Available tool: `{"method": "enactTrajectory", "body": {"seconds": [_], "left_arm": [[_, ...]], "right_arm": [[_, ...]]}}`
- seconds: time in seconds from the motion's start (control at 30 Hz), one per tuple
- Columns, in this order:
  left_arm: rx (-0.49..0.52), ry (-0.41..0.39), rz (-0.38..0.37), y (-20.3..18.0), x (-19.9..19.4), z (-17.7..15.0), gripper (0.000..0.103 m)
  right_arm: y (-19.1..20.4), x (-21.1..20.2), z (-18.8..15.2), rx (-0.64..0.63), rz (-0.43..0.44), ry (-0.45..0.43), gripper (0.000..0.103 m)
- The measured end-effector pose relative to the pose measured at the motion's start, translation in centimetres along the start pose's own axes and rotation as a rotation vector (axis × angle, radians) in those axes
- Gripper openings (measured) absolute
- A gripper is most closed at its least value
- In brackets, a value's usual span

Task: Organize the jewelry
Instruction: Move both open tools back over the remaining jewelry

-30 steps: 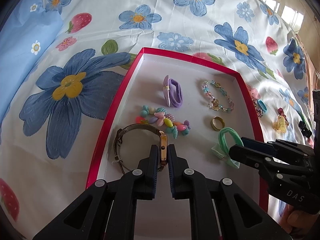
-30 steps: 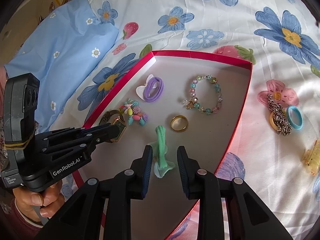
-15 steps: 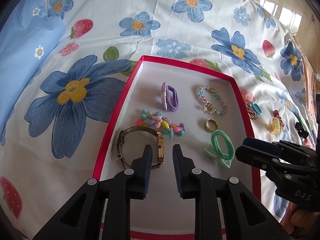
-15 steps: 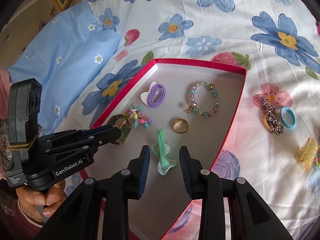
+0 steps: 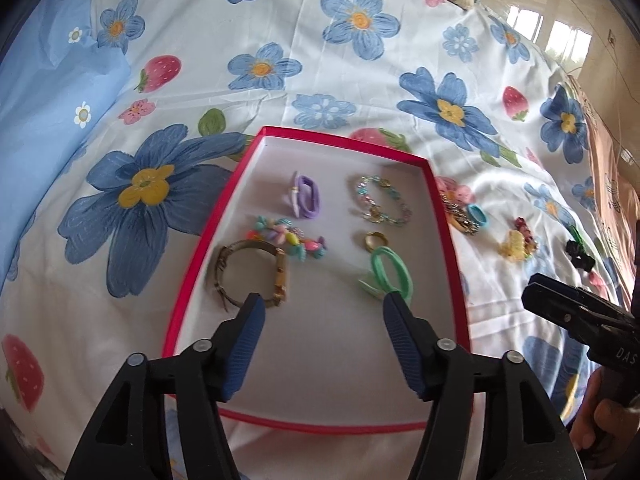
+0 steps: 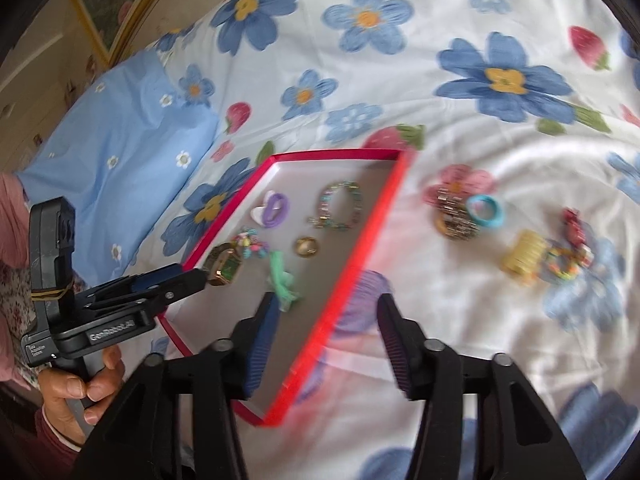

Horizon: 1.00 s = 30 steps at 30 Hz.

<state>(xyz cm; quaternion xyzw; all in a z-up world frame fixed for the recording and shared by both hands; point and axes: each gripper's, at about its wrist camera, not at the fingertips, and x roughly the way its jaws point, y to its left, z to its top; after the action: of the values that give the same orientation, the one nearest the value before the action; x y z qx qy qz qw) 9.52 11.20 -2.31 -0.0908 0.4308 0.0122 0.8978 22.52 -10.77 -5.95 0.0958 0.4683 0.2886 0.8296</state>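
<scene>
Your left tongs (image 5: pixel 322 306) are opening wide, nothing between them, above the gold wristwatch (image 5: pixel 250 272) and green hair tie (image 5: pixel 390 270) in the red-rimmed tray (image 5: pixel 450 240) mid-bed. Your right tongs (image 6: pixel 326 306) are opening too, empty, straddling the tray's right rim.

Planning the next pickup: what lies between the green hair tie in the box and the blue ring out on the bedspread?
In the right wrist view, the red box wall and bare bedspread separate the green hair tie from the blue ring.

Shiny gold-metal watch (image 5: pixel 256 272) — matt white tray floor (image 5: pixel 320 344), printed cotton sheet (image 5: pixel 280 32)
</scene>
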Motion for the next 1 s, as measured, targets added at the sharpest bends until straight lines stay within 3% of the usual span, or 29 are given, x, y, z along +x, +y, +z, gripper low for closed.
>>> {"method": "enactTrajectory", "body": {"seconds": [0.37,1.0], "left_arm": [[0.049,0.019,-0.052,-3.4,-0.6,-0.4,0.079],[0.142,0.034,-0.100,-8.8,1.0,1.0,0.079]], "right_arm": [[-6.5,-4.5,-2.6,0.143,-0.101,-0.046,0.069],[-11.7,-7.9,-3.1,0.212,-0.190,-0.099,0.070]]}}
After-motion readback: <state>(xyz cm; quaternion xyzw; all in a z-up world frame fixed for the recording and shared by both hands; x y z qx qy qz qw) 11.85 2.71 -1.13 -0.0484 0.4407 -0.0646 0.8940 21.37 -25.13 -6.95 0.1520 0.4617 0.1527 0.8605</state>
